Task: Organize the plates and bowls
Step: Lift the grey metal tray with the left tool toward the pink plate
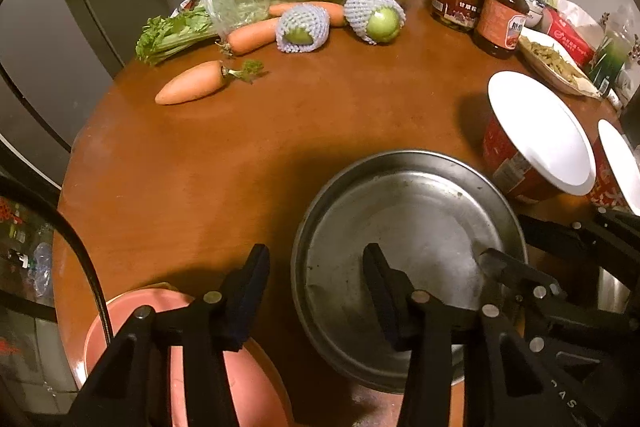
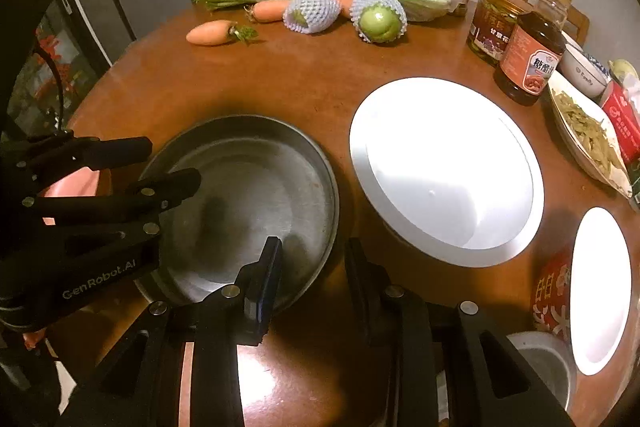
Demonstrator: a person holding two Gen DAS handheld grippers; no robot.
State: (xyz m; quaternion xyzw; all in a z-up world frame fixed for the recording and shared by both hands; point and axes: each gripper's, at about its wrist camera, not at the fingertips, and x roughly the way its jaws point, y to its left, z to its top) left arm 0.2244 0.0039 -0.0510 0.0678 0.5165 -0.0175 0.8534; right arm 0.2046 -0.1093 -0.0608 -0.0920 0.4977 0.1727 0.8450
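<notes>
Fingers [image 1: 256,267] of the left gripper [image 1: 316,263] stand open astride the left rim of the round, shallow steel plate [image 1: 412,227], one outside on the brown wooden desk [image 1: 240,155] and one over the plate's floor, neither pad pressing the metal; the right gripper [image 2: 314,255] straddles the opposite rim the same way, its fingers [image 2: 272,263] parted, with bare desk showing between the rim and the outer one, so it grips nothing. Being round, the plate has no long axis; it lies flat near the desk's front edge, hollow side up. Just beside it on the right a wide white bowl with red printed sides [image 2: 440,167] stands upright, mouth up, and a second white-and-red bowl [image 2: 600,287] stands beyond that. A pink plastic bowl [image 1: 120,327] sits at the front left, under the left gripper. White lettering on the left gripper's body, seen from the right wrist, reads "GenRobot.AI" [image 2: 100,279]. The dark sauce bottle with an orange label [image 2: 528,63] and the amber lidded jar [image 2: 492,27] carry Chinese characters that I cannot make out
</notes>
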